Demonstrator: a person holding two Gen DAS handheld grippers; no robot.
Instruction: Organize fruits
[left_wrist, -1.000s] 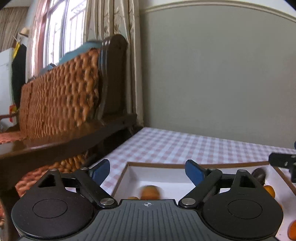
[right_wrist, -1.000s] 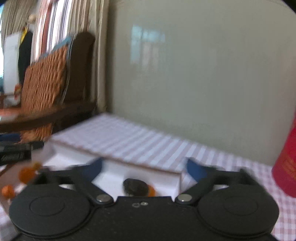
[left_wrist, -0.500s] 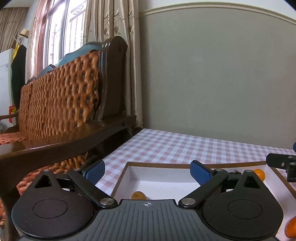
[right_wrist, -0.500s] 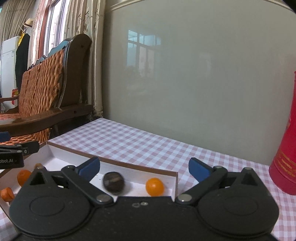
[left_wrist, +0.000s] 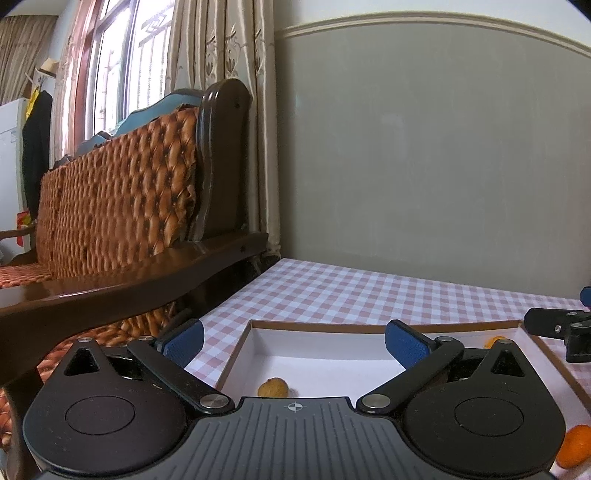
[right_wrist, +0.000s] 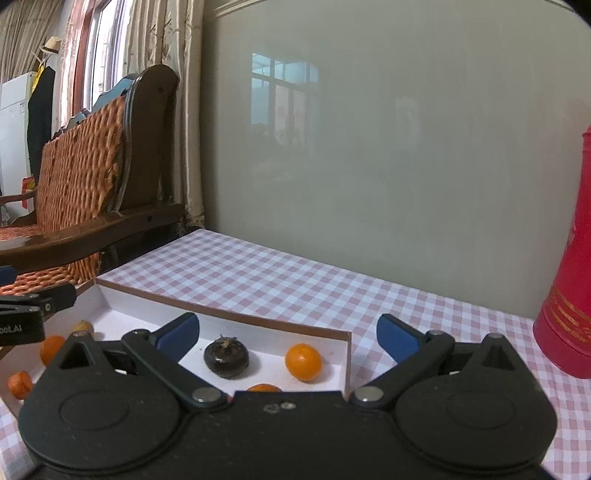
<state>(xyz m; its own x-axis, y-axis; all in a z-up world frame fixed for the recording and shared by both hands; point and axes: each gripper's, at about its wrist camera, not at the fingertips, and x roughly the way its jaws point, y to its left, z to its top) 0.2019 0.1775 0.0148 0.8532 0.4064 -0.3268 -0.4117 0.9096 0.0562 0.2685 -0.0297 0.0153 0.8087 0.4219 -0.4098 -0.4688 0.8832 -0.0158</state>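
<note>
The left tongs (left_wrist: 293, 341) are gaping wide and holding nothing above the white tray (left_wrist: 236, 360), where a brownish-yellow fruit (left_wrist: 272, 388) is lying. The right tongs (right_wrist: 287, 334) are likewise spread wide and empty, hovering over a dark round fruit (right_wrist: 226, 357) sitting beside an orange kumquat (right_wrist: 303, 362) on the checkered table (right_wrist: 280, 280).

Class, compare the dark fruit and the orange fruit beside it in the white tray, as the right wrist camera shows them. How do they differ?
The dark fruit is blackish-brown and squat, with a dry tuft on top; the orange fruit is bright, smooth and rounder. The dark fruit lies nearer the middle, the orange fruit nearer the white tray end wall. Both rest loose, ungripped.
</note>
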